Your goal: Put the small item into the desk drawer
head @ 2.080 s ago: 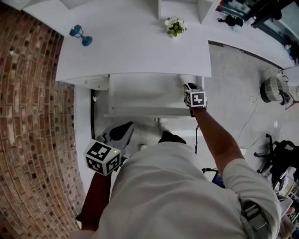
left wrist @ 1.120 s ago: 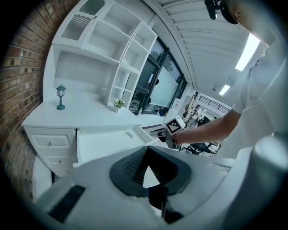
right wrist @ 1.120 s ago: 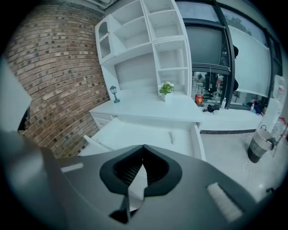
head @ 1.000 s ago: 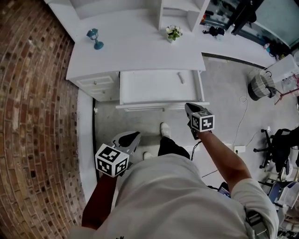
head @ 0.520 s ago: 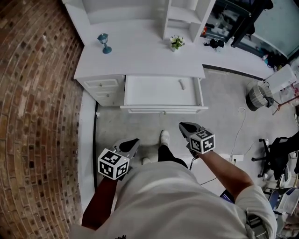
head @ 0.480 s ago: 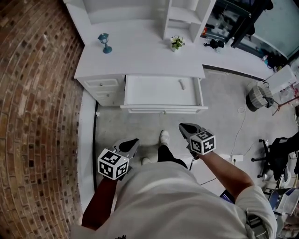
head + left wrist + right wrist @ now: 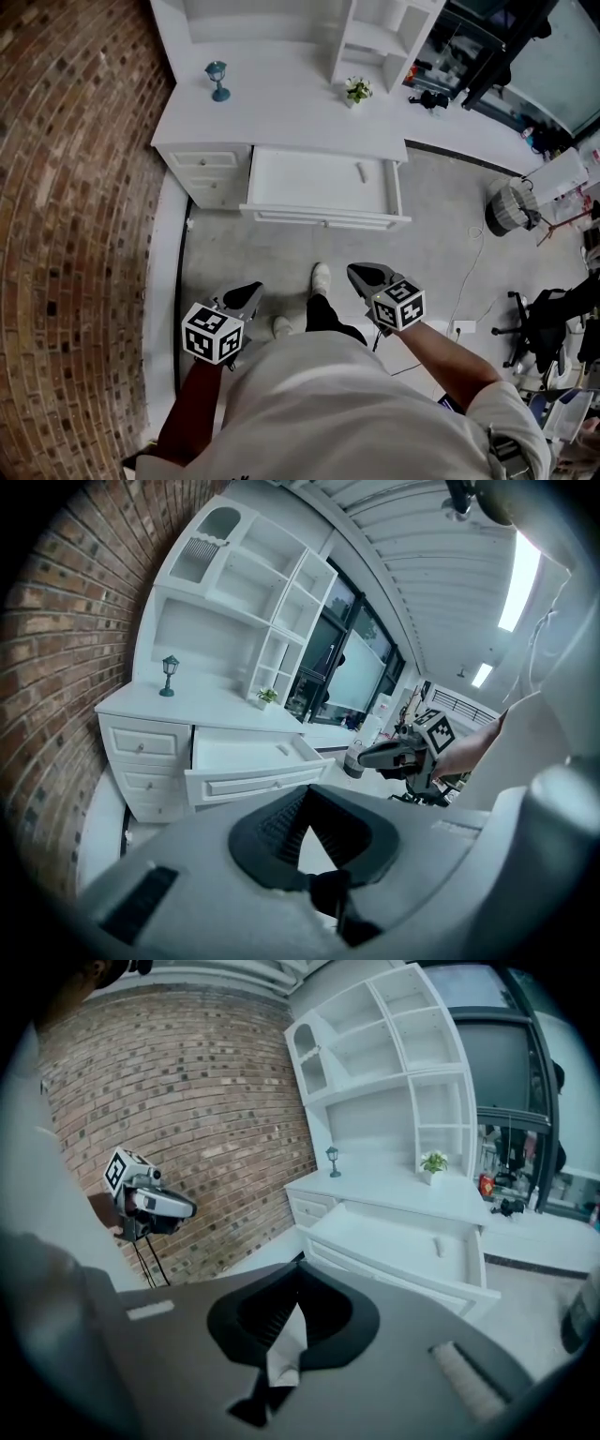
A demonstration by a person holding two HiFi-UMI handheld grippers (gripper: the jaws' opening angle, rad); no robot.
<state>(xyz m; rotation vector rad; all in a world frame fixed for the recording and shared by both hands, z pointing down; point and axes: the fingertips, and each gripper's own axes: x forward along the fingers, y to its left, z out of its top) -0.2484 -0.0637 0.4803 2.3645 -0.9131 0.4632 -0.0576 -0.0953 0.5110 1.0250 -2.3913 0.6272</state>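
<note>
White smooth drawer (image 7: 323, 218), slender pale item (image 7: 360, 172)

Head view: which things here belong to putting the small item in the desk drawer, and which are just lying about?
Part of the job: open desk drawer; small white item lying in it; left gripper and right gripper, both shut and empty.

Just lying about: blue lamp ornament and potted plant on the desk top; basket on the floor.

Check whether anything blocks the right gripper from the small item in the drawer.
Nothing visible does: only bare floor lies between the right gripper and the open drawer, where the small item lies uncovered.
</note>
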